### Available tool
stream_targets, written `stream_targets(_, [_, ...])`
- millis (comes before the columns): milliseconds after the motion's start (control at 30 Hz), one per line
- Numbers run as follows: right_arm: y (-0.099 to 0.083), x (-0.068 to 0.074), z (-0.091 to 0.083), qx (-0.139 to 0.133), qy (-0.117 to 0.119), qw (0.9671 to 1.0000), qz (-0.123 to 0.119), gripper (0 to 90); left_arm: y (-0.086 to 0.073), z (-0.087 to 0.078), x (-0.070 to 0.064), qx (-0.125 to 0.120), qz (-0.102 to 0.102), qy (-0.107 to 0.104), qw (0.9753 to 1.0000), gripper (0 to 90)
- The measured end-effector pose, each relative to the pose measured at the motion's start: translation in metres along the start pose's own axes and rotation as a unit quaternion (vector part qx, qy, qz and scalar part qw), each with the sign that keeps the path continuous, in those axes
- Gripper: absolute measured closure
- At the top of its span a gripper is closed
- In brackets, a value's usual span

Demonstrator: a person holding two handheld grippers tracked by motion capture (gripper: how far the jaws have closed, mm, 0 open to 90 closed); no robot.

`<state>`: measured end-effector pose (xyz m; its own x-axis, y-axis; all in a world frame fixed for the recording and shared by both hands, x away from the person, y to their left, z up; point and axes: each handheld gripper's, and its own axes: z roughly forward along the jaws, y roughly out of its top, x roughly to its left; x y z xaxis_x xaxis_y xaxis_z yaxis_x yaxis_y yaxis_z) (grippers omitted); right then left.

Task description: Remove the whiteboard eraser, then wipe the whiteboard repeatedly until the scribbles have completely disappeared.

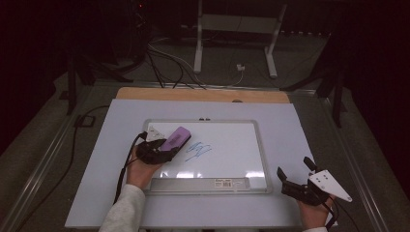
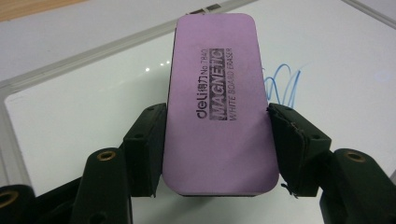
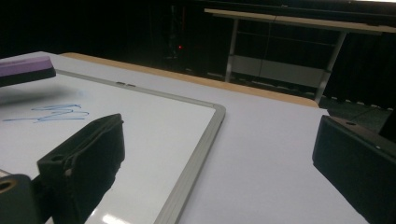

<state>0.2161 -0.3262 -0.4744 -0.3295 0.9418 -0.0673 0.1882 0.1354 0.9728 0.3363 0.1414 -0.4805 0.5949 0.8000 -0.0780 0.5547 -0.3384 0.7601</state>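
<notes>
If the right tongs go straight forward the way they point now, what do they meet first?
Probably nothing soon. The open right tongs point along the bare table cover beside the whiteboard; the way looks free up to the table's far edge, though depth is unclear.

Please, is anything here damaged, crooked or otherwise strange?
One small thing: in the left gripper view, the pad on the left gripper's right-hand finger looks frayed and peeling at its edge. Otherwise the eraser sits straight between the jaws, and the whiteboard lies square.

Dark room; white-legged desk (image 1: 237,29) behind; cables (image 1: 164,63) on grey floor (image 1: 43,140).
</notes>
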Motion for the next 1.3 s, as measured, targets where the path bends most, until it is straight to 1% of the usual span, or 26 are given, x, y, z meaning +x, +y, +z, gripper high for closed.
stream_targets(200, [0.000, 0.000, 0.000, 0.001, 0.000, 1.0000, 0.003, 2.6, -0.003, 0.003, -0.007, 0.004, 0.009, -0.006, 0.9999, 41.6])
stream_targets(467, [0.000, -0.001, 0.001, 0.010, -0.003, 0.9999, 0.011, 0.5, -0.009, 0.005, -0.015, 0.011, 0.020, -0.014, 0.9997, 41.6])
stream_targets(533, [0.001, -0.001, 0.001, 0.017, -0.010, 0.9997, 0.016, 0.1, -0.011, 0.006, -0.017, 0.011, 0.021, -0.015, 0.9996, 41.6])
stream_targets(633, [0.002, -0.001, 0.000, 0.026, -0.027, 0.9990, 0.026, 0.1, -0.014, 0.007, -0.019, 0.014, 0.023, -0.018, 0.9995, 41.6])
stream_targets(700, [0.002, -0.003, -0.001, 0.028, -0.026, 0.9986, 0.038, 0.1, -0.016, 0.007, -0.020, 0.017, 0.025, -0.020, 0.9993, 41.5])
stream_targets(767, [0.001, -0.004, 0.000, 0.029, -0.024, 0.9983, 0.044, 0.1, -0.018, 0.008, -0.021, 0.018, 0.026, -0.021, 0.9993, 41.5])
stream_targets(867, [0.001, -0.004, 0.000, 0.029, -0.023, 0.9983, 0.044, 0.1, -0.021, 0.009, -0.023, 0.023, 0.030, -0.022, 0.9990, 41.6])
stream_targets(967, [0.002, -0.003, 0.000, 0.029, -0.022, 0.9985, 0.041, 0.1, -0.025, 0.012, -0.027, 0.035, 0.041, -0.020, 0.9983, 41.5])
stream_targets(1000, [0.002, -0.003, 0.000, 0.029, -0.023, 0.9985, 0.041, 0.1, -0.025, 0.011, -0.027, 0.033, 0.046, -0.019, 0.9982, 41.5])
stream_targets(1033, [0.002, -0.003, -0.001, 0.028, -0.023, 0.9985, 0.040, 0.1, -0.025, 0.011, -0.027, 0.030, 0.043, -0.017, 0.9985, 41.3])
stream_targets(1067, [0.002, -0.003, 0.000, 0.028, -0.023, 0.9985, 0.040, 0.1, -0.025, 0.010, -0.027, 0.023, 0.038, -0.018, 0.9989, 40.1])
stream_targets(1100, [0.001, -0.003, 0.000, 0.028, -0.023, 0.9985, 0.042, 0.1, -0.023, 0.010, -0.026, 0.019, 0.032, -0.017, 0.9992, 34.4])
stream_targets(1133, [0.001, -0.003, 0.000, 0.029, -0.023, 0.9985, 0.042, 0.1, -0.022, 0.010, -0.026, 0.014, 0.030, -0.011, 0.9994, 28.9])
stream_targets(1167, [0.001, -0.003, 0.000, 0.029, -0.023, 0.9985, 0.041, 0.1, -0.019, 0.010, -0.026, 0.012, 0.029, -0.007, 0.9995, 25.3])
stream_targets(1233, [0.001, -0.003, 0.000, 0.029, -0.022, 0.9986, 0.039, 0.1, -0.015, 0.011, -0.025, 0.010, 0.022, -0.003, 0.9997, 20.7])
stream_targets(1300, [0.001, -0.002, 0.000, 0.029, -0.022, 0.9986, 0.037, 0.1, -0.010, 0.015, -0.025, 0.010, 0.019, -0.003, 0.9998, 20.1])
